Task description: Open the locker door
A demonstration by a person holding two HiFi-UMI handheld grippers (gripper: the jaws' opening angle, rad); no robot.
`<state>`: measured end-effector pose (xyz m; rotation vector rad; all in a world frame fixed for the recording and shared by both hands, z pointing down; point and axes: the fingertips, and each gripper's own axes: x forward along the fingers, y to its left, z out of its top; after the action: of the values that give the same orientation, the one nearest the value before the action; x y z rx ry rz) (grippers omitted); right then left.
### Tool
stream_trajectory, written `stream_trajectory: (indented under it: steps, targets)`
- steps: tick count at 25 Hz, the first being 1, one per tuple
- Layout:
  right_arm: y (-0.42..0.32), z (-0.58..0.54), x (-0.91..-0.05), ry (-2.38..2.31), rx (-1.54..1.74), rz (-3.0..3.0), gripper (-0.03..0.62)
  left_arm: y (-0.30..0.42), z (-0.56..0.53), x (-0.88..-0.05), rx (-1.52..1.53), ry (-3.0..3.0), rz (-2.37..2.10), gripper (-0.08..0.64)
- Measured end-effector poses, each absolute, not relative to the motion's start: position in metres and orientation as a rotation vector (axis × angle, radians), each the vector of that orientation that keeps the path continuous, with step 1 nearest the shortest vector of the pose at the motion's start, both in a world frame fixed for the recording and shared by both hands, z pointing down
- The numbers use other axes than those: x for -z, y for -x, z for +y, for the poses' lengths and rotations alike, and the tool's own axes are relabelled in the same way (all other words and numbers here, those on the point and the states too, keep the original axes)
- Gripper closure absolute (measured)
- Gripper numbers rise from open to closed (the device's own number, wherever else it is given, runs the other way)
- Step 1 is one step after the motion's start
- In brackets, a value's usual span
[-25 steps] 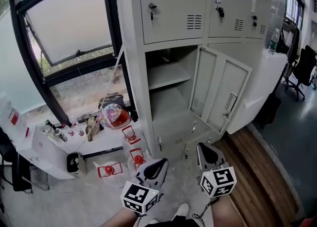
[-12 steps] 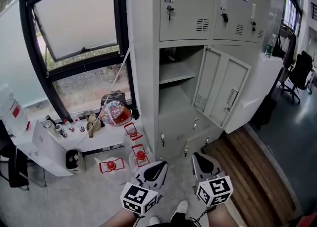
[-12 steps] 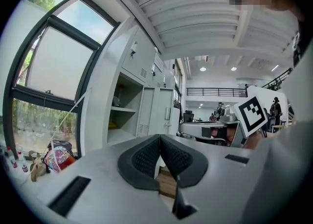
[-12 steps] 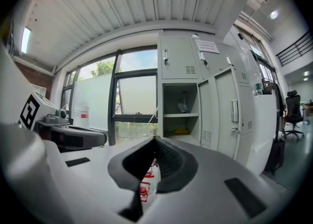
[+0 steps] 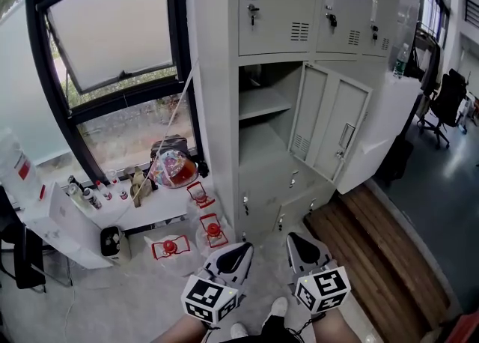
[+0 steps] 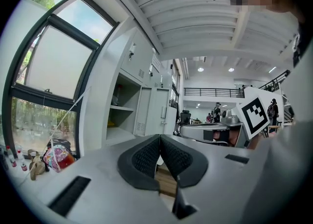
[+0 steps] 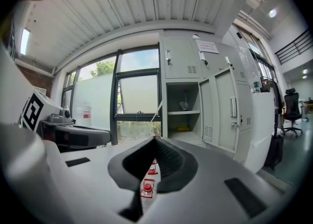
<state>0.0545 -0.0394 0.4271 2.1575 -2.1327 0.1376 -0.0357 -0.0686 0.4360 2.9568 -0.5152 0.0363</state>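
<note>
Shows, in the head view, a grey locker (image 5: pixel 217 72) beside a window (image 5: pixel 112 27), with one middle door (image 5: pixel 337 128) swung wide to the right and a bare shelf (image 5: pixel 262 102) exposed inside. Places the left gripper (image 5: pixel 241 248) and right gripper (image 5: pixel 296 238) low in the frame, side by side, well apart from the locker and touching nothing, each with its jaws pressed together and empty. Finds red items (image 5: pixel 170 246) on the pale floor between the grippers and the window, a colourful bag (image 5: pixel 174 169) on the ledge above them, and wooden boards (image 5: pixel 374 244) at the foot of the locker to the right. Looks, in the left gripper view, along dark pads (image 6: pixel 146 157) closed tip to tip with nothing between them. Catches the locker off at left of centre, the door standing open just right of the shelf, the window further left, and the right cube (image 6: pixel 257 113) at the right edge. Looks, in the right gripper view, along jaws likewise closed on nothing. Sets the locker straight ahead, the door open at the right of its compartment, a yellow thing (image 7: pixel 182 128) low inside, the red items showing through the gap under the pads, and the left cube (image 7: pixel 32 110) at the far left.
</note>
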Motion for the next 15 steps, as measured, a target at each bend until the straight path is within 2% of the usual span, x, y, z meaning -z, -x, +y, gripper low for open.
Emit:
stream_trajectory:
  steps: [15]
  targets:
    - [-0.037,-0.034,-0.423,-2.162,-0.117,-2.128,0.538,0.049,-0.064,-0.432,-0.033,-2.976,-0.486,0.543]
